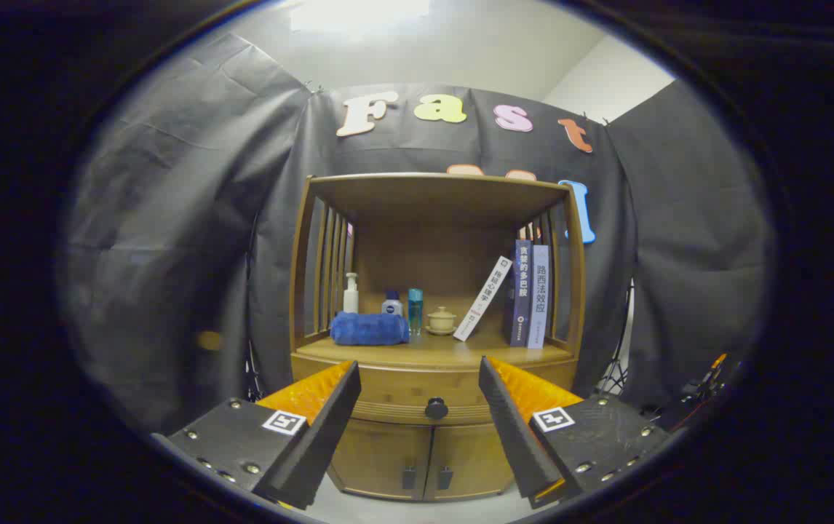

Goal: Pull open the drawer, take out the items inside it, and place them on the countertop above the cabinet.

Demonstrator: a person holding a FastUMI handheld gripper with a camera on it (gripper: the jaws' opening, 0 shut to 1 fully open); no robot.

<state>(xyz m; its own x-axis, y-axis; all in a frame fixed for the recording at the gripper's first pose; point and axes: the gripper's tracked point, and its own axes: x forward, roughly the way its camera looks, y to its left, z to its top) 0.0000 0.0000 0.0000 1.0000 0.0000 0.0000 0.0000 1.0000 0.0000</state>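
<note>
- Gripper (421, 375) hangs short of the cabinet (435, 349), fingers spread wide, nothing held.
- Drawer (395, 397) sits closed under the countertop (431, 354), its knob (436, 408) between the fingers, beyond them.
- Best bet: go straight in, centre on the knob, pinch, pull level.
- Drawer front faces us, long axis running side to side.

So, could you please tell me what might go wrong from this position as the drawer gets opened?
The drawer knob is small and round, so the open hand-held gripper could slip off it or close beside it. The countertop already holds a blue towel, bottles and a leaning book, which placed items might knock over.
</note>
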